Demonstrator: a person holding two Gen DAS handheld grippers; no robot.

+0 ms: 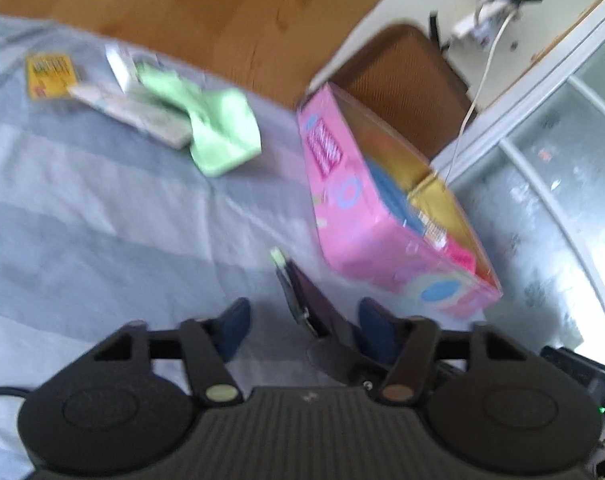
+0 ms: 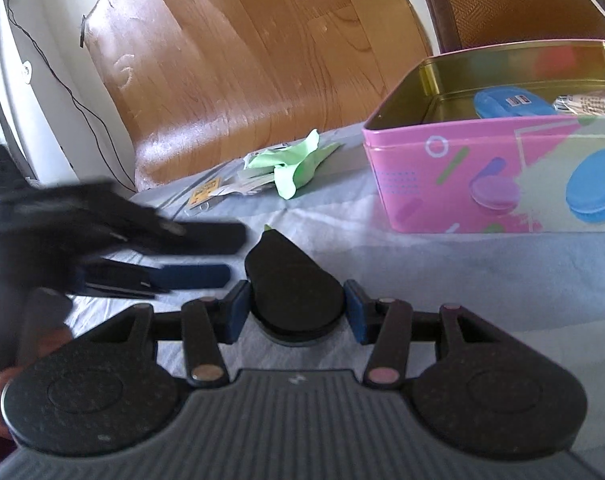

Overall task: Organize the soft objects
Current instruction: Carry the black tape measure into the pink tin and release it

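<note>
I have the right gripper (image 2: 298, 304) with its jaws clamped on a flat black pouch (image 2: 292, 280) that carries a small green tag; the pouch sits squarely between the pads. The left gripper (image 1: 302, 328) has its jaws apart, gripping nothing, the pouch's edge showing between them. Ahead and to the right of my right jaws stands the open pink tin (image 2: 498, 176) on the grey-blue sheet (image 2: 382, 272); ahead and slightly left lies the green cloth (image 2: 298, 164) among paper packets. My worry: the limp pouch may sag and catch the tin's rim, or slip, since only its rear end is pinched.
</note>
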